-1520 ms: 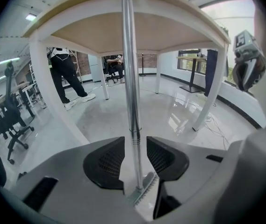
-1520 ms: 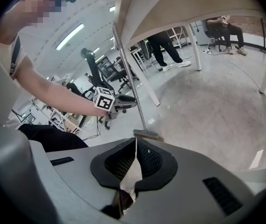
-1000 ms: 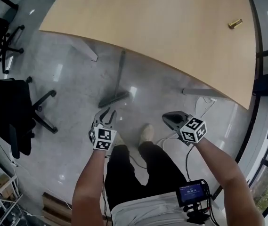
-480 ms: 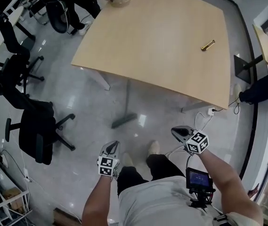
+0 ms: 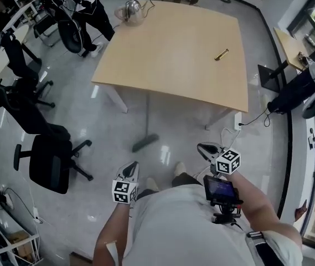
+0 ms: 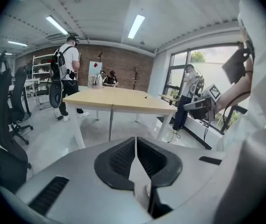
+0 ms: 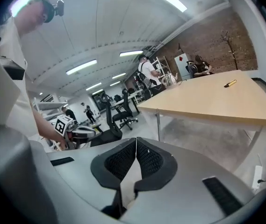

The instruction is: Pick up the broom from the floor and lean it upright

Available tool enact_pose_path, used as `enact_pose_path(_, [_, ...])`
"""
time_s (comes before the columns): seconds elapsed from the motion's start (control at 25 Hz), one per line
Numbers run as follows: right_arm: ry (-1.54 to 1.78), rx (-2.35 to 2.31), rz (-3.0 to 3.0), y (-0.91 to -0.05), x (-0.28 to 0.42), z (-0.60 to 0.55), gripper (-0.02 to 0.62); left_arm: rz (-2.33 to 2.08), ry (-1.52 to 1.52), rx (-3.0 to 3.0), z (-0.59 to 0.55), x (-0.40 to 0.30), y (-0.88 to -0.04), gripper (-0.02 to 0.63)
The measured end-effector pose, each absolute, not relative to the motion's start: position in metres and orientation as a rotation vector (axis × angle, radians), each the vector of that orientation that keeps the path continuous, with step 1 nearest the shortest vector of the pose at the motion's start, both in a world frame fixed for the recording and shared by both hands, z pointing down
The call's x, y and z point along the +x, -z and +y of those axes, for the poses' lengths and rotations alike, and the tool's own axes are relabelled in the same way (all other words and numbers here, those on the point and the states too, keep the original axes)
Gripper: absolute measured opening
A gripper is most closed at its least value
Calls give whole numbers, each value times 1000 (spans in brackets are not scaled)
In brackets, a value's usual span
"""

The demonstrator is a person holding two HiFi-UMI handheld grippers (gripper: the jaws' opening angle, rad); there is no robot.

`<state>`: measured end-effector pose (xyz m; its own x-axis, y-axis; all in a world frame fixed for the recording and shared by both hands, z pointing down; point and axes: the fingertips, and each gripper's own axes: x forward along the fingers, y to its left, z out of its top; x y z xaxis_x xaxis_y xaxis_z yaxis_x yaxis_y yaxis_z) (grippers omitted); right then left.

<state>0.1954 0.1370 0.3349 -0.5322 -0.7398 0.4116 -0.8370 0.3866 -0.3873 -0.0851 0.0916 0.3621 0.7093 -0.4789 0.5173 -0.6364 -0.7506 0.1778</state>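
Head view: the broom (image 5: 145,143) stood leaning on the counter (image 5: 174,43) edge, its brush on the floor (image 5: 91,115).

Left gripper view: the left gripper (image 6: 136,143) fingers had just been closing and were together, with nothing between them.

Right gripper view: the right gripper (image 7: 136,144) fingers were together and empty.

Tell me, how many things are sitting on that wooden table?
2: a shiny kettle at the far left corner of the table, and a small brass-coloured piece toward its right side. The whole top shows, so nothing should be hidden.
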Motion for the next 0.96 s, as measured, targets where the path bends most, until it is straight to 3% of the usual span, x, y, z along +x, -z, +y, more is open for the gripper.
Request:
enact_pose_path(0.44, [-806, 1605, -2569, -276, 131, 148, 17, -821, -446, 2639, 108, -99, -297, 20])
enact_pose_path(0.96, [-748, 1649, -2544, -260, 122, 152, 17, -750, -455, 2676, 107, -94, -287, 20])
